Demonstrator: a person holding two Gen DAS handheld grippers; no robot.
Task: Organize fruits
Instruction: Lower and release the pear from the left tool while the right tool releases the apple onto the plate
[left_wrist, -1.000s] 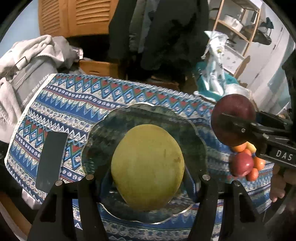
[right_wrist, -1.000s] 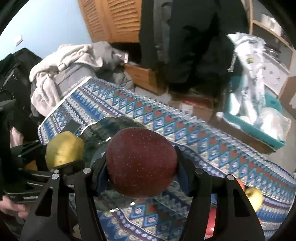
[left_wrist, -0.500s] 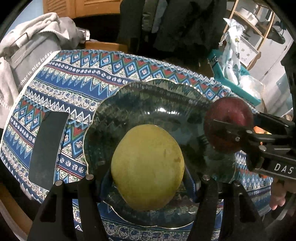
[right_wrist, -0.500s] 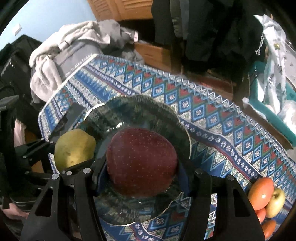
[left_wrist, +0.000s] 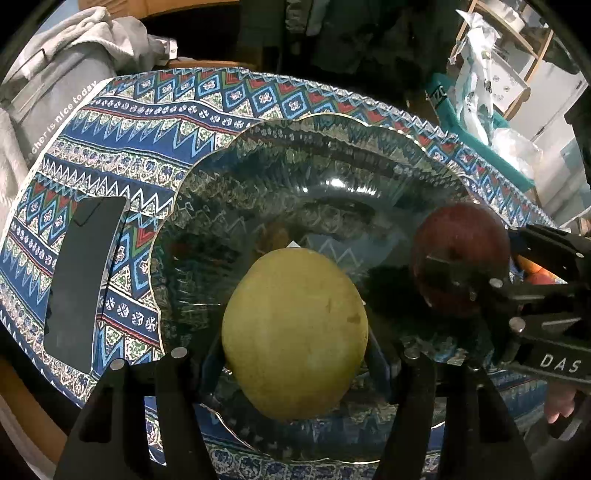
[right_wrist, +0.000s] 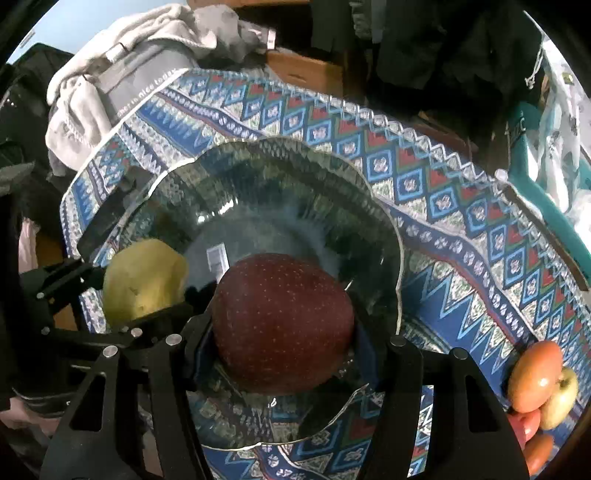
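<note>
Fruits are mid-transfer: none rests in the glass bowl (left_wrist: 332, 155) yet, as far as either view shows, and two are poised over it. The left gripper (left_wrist: 295, 354) has its fingers clamped on a yellow-green fruit (left_wrist: 295, 332), which fills the lower centre of the left wrist view above the bowl's near side. The right gripper (right_wrist: 280, 339) is clamped on a dark red apple (right_wrist: 280, 325), seen at lower centre of the right wrist view over the bowl's middle; in the left view the same apple sits at centre right. Whether either fruit touches the glass cannot be told.

The bowl stands on a patterned blue tablecloth (left_wrist: 147, 122), with a dark phone (left_wrist: 81, 277) lying just beside it at the left of the frame. A small pile of remaining fruit (right_wrist: 539, 387), reddish, orange and one pale green, waits at the lower right edge of the right view, well apart from the bowl.

So I judge the task to be at an early stage: these two need setting down and releasing, then the pile has to follow.
</note>
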